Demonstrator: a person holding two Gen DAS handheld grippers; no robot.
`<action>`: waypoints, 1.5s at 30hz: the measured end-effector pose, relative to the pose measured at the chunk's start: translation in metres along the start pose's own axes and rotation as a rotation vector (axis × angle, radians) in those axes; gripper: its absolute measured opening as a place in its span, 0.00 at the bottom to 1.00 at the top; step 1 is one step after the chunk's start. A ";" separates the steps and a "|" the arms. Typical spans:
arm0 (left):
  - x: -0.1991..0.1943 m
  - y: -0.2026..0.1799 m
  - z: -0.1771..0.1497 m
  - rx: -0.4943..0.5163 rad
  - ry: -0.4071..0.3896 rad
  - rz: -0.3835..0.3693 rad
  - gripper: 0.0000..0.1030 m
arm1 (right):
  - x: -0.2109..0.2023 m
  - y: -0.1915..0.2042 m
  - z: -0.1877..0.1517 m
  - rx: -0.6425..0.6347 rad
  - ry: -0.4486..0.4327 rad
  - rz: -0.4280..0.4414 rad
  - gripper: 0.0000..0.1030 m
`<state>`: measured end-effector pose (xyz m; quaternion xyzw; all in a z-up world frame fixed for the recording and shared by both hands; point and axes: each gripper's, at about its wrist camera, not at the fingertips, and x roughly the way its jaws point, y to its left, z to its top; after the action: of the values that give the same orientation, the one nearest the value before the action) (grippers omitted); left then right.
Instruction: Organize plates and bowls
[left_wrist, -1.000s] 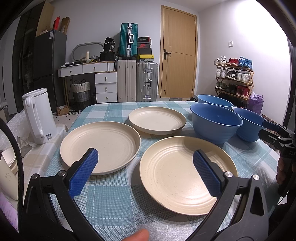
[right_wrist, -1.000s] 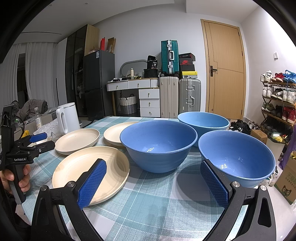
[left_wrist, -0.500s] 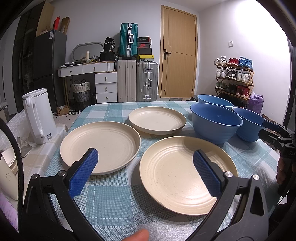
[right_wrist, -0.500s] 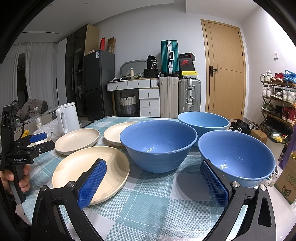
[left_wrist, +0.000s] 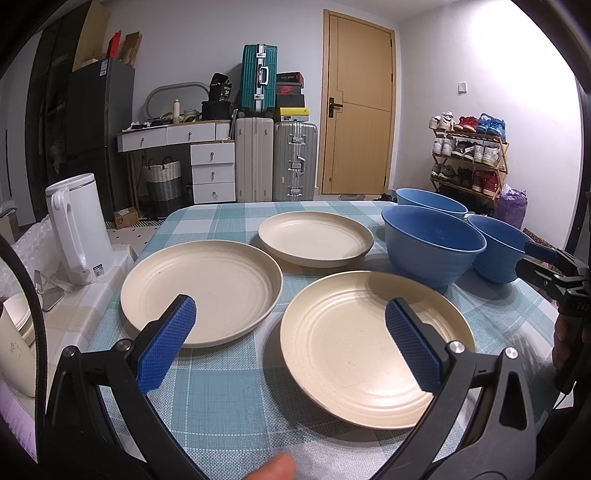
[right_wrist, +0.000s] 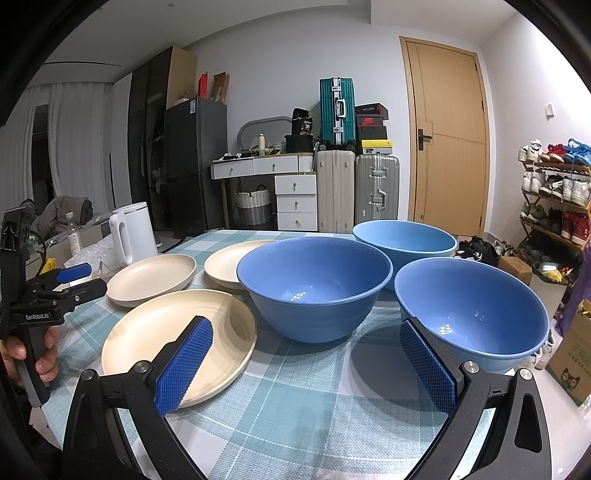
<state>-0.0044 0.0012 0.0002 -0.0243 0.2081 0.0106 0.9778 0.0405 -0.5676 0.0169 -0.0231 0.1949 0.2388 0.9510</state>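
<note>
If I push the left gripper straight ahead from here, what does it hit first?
Most likely the nearest cream plate: the open left gripper points over its left rim, low above the checked tablecloth. Height is hard to judge, so it may pass just above the plate.

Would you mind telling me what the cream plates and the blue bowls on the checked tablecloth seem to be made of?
The cream plates look like matte wheat-straw plastic or melamine: faint specks, dull sheen, moulded concentric ridges. Glazed ceramic seems less likely, though I cannot rule it out. The blue bowls appear to be smooth semi-gloss plastic, judging by small sharp light reflections inside and thin, even rims.
</note>
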 end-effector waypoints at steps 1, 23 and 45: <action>0.001 0.000 0.000 0.000 0.000 0.000 0.99 | 0.000 0.000 0.000 0.000 0.001 -0.001 1.00; 0.007 0.003 0.007 -0.001 0.037 0.050 0.99 | 0.011 0.000 -0.001 0.002 0.037 -0.034 1.00; -0.006 0.063 0.043 -0.151 0.081 0.211 0.99 | 0.048 0.041 0.049 -0.025 0.139 0.037 1.00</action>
<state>0.0059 0.0661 0.0391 -0.0763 0.2475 0.1279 0.9574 0.0784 -0.5031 0.0457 -0.0477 0.2579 0.2567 0.9302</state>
